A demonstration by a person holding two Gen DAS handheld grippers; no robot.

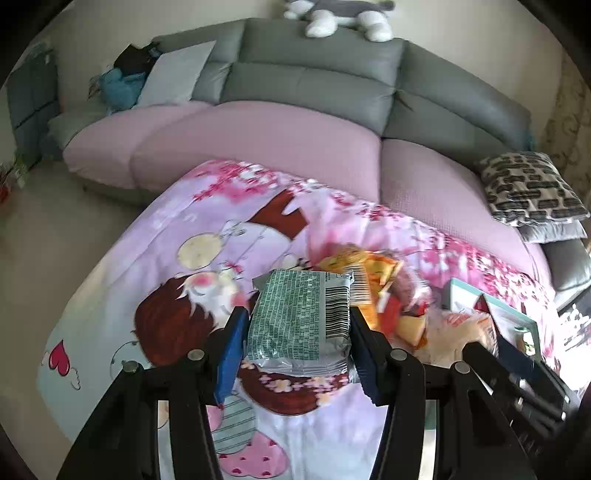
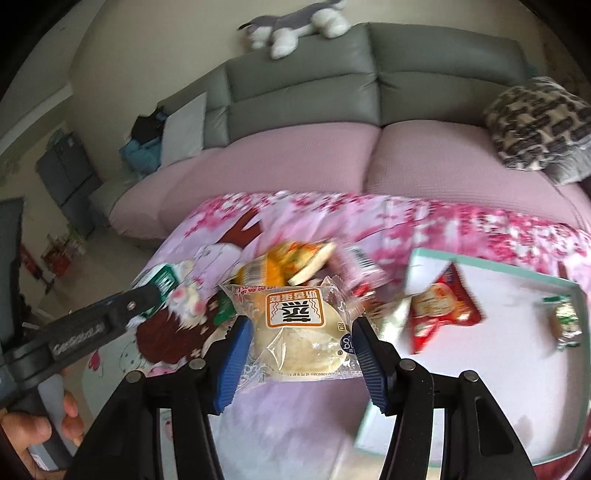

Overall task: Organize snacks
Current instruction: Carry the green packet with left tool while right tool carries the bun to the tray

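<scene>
My left gripper point(image 1: 297, 332) is shut on a green-and-silver snack packet point(image 1: 299, 317), held above the pink cartoon blanket point(image 1: 166, 236). My right gripper point(image 2: 301, 332) is shut on a clear-wrapped round cake with an orange label point(image 2: 295, 325). Behind both lies a heap of orange and pink snack packs point(image 2: 291, 262). A shallow box with a teal rim point(image 2: 495, 266) sits to the right; in it lie a red packet point(image 2: 443, 306) and a small green-wrapped sweet point(image 2: 565, 321). The left gripper with its green packet point(image 2: 162, 284) shows at the left of the right wrist view.
A grey sofa with pink seat cushions point(image 1: 258, 140) runs behind the blanket. A patterned cushion point(image 1: 532, 188) lies at its right end, a plush dog point(image 1: 336, 14) on the backrest. A hand point(image 2: 40, 432) grips the left tool's handle.
</scene>
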